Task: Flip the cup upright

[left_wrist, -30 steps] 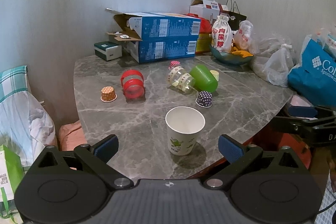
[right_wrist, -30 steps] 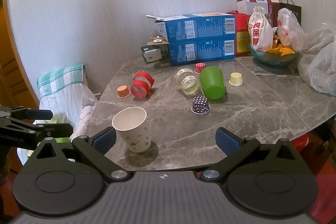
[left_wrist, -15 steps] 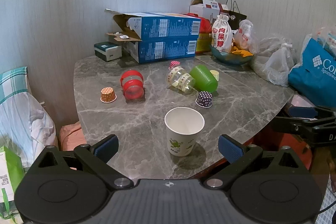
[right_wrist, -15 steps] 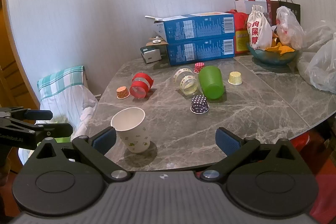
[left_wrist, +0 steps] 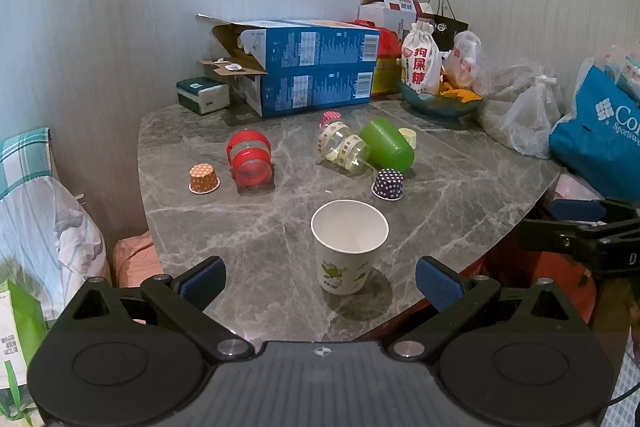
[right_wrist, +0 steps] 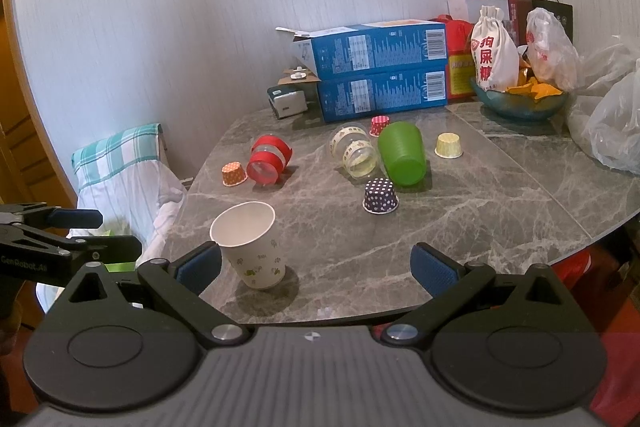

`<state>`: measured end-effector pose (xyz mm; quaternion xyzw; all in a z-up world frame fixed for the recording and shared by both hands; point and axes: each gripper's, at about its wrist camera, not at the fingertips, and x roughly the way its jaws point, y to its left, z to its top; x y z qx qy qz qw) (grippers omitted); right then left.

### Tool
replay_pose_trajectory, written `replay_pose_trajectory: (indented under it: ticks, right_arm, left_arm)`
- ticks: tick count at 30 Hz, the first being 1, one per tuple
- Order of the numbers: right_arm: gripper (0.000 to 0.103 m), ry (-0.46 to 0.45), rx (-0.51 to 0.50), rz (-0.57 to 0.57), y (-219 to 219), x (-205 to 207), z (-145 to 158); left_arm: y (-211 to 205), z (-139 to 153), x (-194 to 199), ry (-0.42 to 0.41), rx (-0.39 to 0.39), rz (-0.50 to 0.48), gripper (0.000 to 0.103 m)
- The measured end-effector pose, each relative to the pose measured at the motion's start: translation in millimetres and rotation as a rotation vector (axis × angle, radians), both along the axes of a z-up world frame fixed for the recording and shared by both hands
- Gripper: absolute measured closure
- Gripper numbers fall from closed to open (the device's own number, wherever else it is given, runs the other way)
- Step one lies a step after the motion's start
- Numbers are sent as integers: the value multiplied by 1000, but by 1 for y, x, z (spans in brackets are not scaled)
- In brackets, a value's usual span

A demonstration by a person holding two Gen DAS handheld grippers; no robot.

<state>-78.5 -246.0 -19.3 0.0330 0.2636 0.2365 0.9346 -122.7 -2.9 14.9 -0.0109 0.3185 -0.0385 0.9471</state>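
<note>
Marble table (left_wrist: 460, 203): upright paper cup (left_wrist: 349, 247), blue "Col…" bag (left_wrist: 600, 131).

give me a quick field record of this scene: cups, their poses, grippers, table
paper cup: upright, mouth up, near table edge
green cup: on its side
clear taped cup: on its side, against the green one
red-banded cup: on its side
small dotted cups: purple and orange, mouth down
left gripper: open, holding nothing
right gripper: open, holding nothing
table: grey marble, boxes and bags at back
</note>
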Motion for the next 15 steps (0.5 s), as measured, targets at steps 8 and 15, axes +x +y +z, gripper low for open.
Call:
replay_pose_trajectory:
  ticks: [8,15]
  right_arm:
    - [1,4,9,11,-1,0,0]
    - [1,11,14,10,-4,2,-1]
  left_arm:
    - [-1,-2,4,6,-5,0,1]
    - [-3,-2,6,12,-3,-5,1]
